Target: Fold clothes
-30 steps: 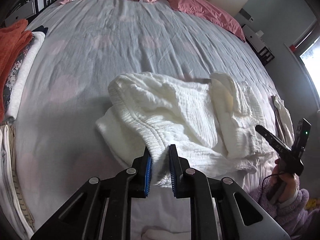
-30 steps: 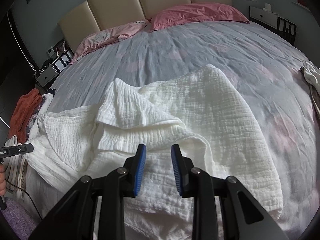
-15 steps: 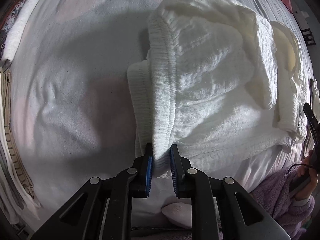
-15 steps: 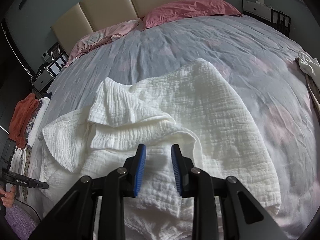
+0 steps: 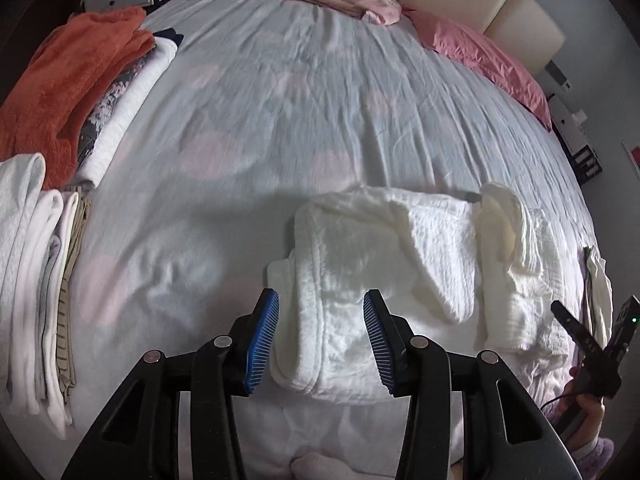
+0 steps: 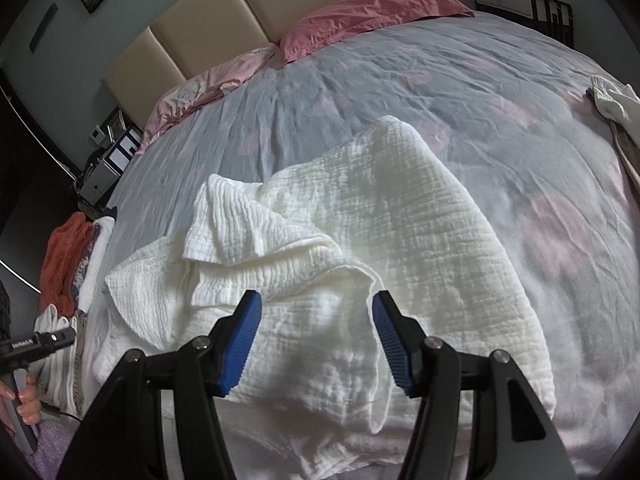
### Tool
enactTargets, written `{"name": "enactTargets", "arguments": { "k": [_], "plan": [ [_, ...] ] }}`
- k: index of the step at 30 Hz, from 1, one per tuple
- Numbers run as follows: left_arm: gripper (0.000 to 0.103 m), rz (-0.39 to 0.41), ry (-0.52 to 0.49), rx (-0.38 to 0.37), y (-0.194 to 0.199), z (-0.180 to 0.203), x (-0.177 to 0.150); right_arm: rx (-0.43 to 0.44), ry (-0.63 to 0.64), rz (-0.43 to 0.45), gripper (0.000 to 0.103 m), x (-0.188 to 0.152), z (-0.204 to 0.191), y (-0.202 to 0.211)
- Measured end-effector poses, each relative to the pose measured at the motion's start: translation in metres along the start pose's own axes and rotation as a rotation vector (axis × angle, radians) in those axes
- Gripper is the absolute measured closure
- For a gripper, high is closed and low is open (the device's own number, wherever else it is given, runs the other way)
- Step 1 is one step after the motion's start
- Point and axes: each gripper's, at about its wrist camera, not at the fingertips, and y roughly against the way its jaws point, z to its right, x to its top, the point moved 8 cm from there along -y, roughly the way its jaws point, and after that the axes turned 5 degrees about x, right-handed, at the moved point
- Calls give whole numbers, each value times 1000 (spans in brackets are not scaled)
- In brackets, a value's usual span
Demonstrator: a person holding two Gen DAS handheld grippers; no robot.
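Observation:
A white crinkled garment point(image 5: 384, 280) lies bunched on the grey bed near its front edge; its ribbed hem runs toward me. It also shows in the right wrist view point(image 6: 360, 240), partly folded over itself. My left gripper point(image 5: 320, 340) is open and empty, its jaws standing on either side of the garment's hem end. My right gripper point(image 6: 316, 344) is open and empty just above the garment's near fold. The right gripper shows in the left wrist view point(image 5: 588, 344), the left one in the right wrist view point(image 6: 36, 344).
Folded clothes are stacked along the bed's left edge: an orange towel point(image 5: 68, 76), white pieces point(image 5: 32, 264). Another loose garment point(image 6: 620, 112) lies at the right edge. Pink pillows point(image 6: 368, 16) and the headboard point(image 6: 256, 12) are at the far end.
My left gripper let go of the garment's hem and opened; the hem now lies on the bed. My right gripper opened wider above the garment.

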Motion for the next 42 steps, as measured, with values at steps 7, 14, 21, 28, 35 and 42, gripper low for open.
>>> {"name": "enactTargets", "arguments": {
  "k": [7, 14, 21, 28, 35, 42],
  "plan": [
    [57, 35, 38, 34, -30, 2, 27, -191, 96, -81, 46, -6, 14, -16],
    [57, -76, 164, -25, -66, -29, 18, -282, 499, -80, 48, 14, -30, -48],
    [57, -71, 190, -81, -67, -30, 21, -171, 540, -122, 81, 24, -34, -67],
    [57, -51, 224, -141, -58, -32, 24, 37, 392, -144, 93, 43, -58, -33],
    [57, -30, 250, -197, -46, -35, 23, 277, 247, -207, 93, 60, -138, 2],
    [57, -31, 310, -245, -42, -44, 20, 417, 231, -289, 94, 47, -229, -10]
  ]
}}
